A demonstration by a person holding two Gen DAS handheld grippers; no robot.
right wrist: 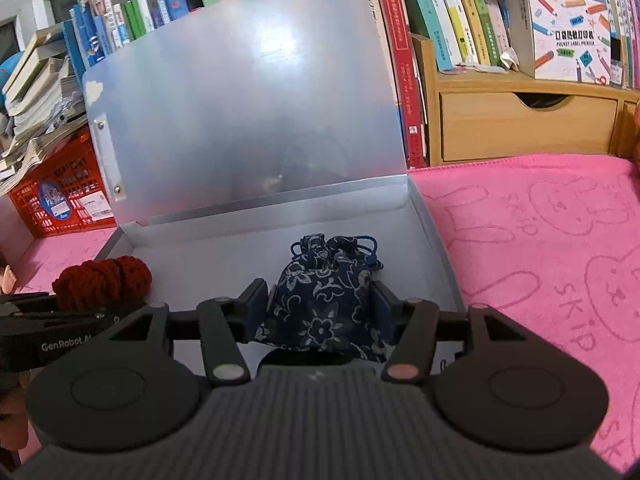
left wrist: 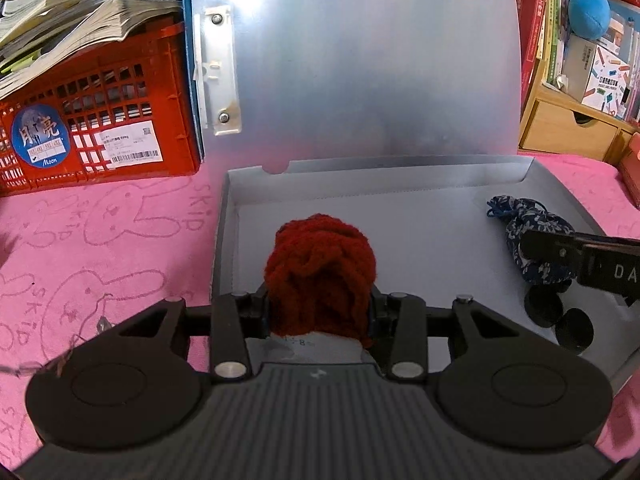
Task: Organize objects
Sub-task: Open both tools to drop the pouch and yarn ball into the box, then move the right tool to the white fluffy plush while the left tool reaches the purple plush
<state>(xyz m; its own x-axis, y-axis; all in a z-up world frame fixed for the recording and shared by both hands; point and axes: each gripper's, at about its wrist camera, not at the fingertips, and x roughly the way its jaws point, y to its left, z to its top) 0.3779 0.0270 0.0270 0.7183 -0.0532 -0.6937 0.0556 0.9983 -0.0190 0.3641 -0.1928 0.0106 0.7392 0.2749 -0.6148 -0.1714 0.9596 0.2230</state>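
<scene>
Left wrist view: left gripper jaws clamp a fuzzy red yarn bundle over the open grey box. Right wrist view alone shows the right gripper jaws flanking the floral drawstring pouch inside the box, pad contact unclear.

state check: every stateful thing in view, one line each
grey box: lid open, propped upright at the back
red yarn bundle: over the box, clamped between the fingers
left hand-held gripper: shut on red yarn bundle
blue floral pouch: drawstring cinched, in the box
right hand-held gripper: straddling the pouch, grip unclear
wooden drawer: closed
</scene>
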